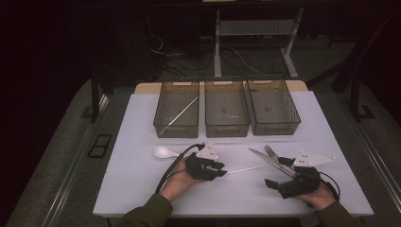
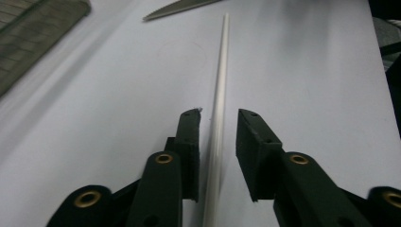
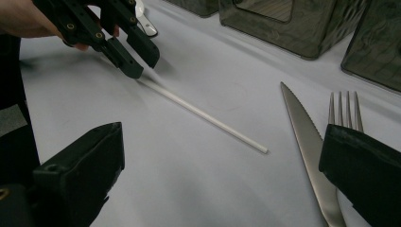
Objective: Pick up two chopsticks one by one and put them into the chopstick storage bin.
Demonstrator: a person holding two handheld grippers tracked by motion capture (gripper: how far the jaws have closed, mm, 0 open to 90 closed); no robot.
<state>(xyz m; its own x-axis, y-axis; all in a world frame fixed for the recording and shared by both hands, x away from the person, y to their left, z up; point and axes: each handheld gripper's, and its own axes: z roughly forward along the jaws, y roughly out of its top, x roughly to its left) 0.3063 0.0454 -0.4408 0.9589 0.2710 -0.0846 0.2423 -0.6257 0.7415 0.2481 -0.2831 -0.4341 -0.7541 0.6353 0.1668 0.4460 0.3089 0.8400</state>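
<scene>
White and thin, the chopstick [image 1: 245, 169] lay on the table [image 1: 142, 189] in the high view, one end at the left gripper [image 1: 218, 166]; another chopstick [image 1: 178, 116] rested in the left bin [image 1: 177, 126]. In the left gripper view, the jaws stood part open astride the stick, gripping nothing; closing off-centre could roll it aside. In the right gripper view, the right gripper [image 3: 222, 179] gaped wide and empty near the knife [image 3: 307, 142] and fork [image 3: 344, 111].
</scene>
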